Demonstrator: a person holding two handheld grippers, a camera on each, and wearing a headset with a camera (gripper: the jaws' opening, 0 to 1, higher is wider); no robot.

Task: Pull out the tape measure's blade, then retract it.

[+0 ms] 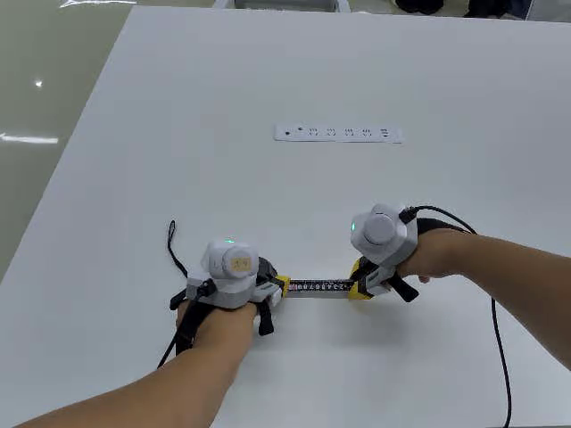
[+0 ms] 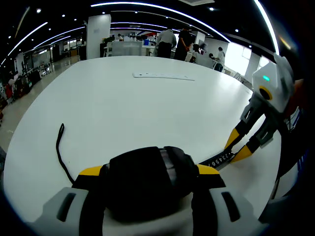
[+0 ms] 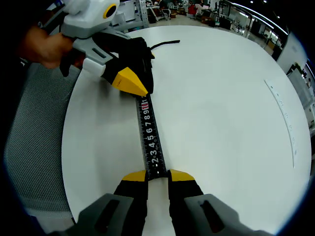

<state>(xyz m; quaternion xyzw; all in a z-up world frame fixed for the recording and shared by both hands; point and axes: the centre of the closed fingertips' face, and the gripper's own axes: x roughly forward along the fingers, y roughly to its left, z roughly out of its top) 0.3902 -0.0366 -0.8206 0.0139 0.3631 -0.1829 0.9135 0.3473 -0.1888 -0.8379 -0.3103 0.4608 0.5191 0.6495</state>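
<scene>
Right gripper view: the right gripper (image 3: 157, 176) pinches the blade (image 3: 150, 132) by its end while the left gripper (image 3: 130, 69) clamps the black case (image 3: 137, 51) as an anchor, so the short exposed length lies straight.

It was a big open workroom, like a lab or an office. Long strips of light (image 2: 147, 5) ran across the dark ceiling. A wide white worktop (image 1: 223, 107) stood in it, with a white power strip (image 1: 338, 134) lying flat on top. The floor (image 1: 45, 89) beside the worktop was smooth and shiny. Far back, a few people (image 2: 167, 39) stood near more desks (image 2: 125, 48). A thick white pillar (image 2: 98, 34) rose beside them, and bright windows (image 2: 241, 56) lit one side.
</scene>
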